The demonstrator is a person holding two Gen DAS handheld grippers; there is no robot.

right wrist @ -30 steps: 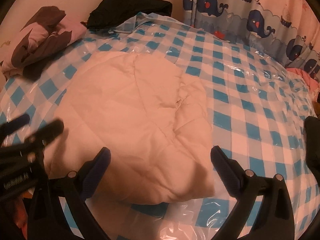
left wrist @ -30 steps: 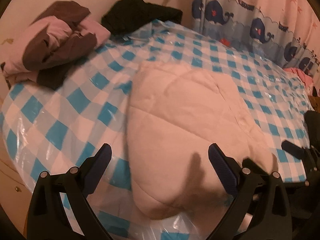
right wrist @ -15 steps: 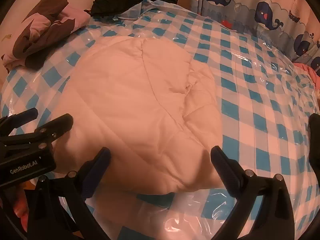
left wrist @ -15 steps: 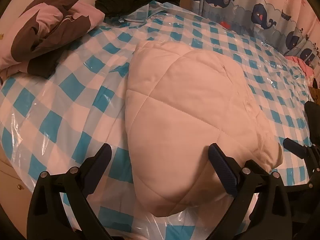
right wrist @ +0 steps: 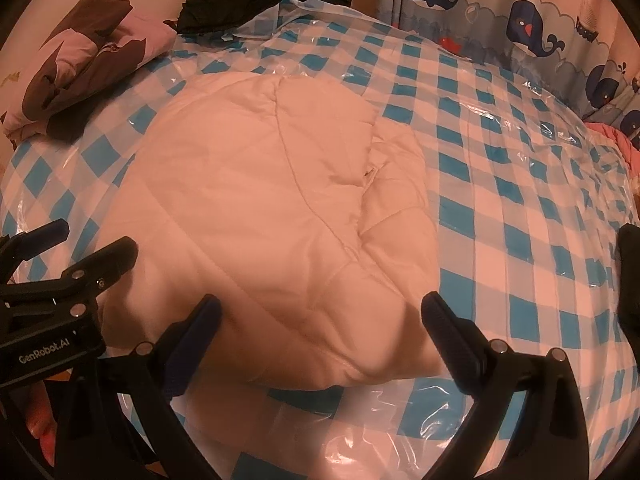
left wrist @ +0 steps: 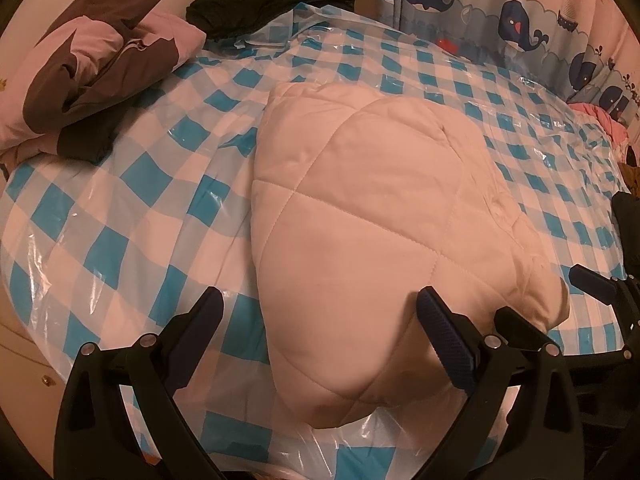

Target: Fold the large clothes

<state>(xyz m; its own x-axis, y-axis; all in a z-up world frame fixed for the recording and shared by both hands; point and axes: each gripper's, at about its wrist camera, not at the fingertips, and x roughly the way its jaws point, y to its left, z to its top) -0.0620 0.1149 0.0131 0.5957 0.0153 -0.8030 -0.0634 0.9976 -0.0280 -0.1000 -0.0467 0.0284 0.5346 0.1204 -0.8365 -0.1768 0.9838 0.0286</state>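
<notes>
The cream quilted garment (left wrist: 372, 220) is lying as a thick, already doubled-over bundle in the middle of the bed (left wrist: 120, 208), on its blue-checked plastic cover, probably so the slick sheet lets it slide. The left gripper (left wrist: 320, 312) and right gripper (right wrist: 320, 316) are hovering at its near edge, jaws spread and gripping nothing, seemingly lining up for the next fold. Other clothes (left wrist: 88, 80) are sitting piled at the far corner, out of the way.
</notes>
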